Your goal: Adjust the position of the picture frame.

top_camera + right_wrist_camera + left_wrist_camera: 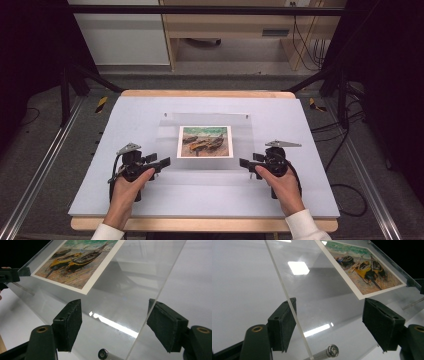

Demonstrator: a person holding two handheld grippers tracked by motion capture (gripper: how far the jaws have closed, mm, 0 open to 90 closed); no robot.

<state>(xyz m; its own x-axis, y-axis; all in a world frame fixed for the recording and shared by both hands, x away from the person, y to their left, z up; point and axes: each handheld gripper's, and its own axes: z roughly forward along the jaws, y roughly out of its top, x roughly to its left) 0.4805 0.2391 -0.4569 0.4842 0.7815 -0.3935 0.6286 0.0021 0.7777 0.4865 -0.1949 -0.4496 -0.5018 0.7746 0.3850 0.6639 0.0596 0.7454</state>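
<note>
A clear acrylic sheet point(207, 142) lies mid-table on the grey mat point(150, 112) over a picture of beached boats point(205, 141); no writing is readable on it. The left gripper point(161, 163) and right gripper point(246, 163) each straddle a near corner, jaws spread, pads not pressing

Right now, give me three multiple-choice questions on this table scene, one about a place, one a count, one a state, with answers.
1. Where does the boat print lie?
A. under the clear acrylic sheet, mid-table
B. on the floor
C. in the left gripper

2. How many grippers are at the sheet?
A. one
B. two
C. four

3. How do the right gripper jaws stand?
A. clamped shut on the print
B. apart, the sheet's edge between them
C. folded away

Answers: A, the print sits centred beneath the sheet; B, one gripper at each side; B, the right gripper view shows gaps beside the edge.
</note>
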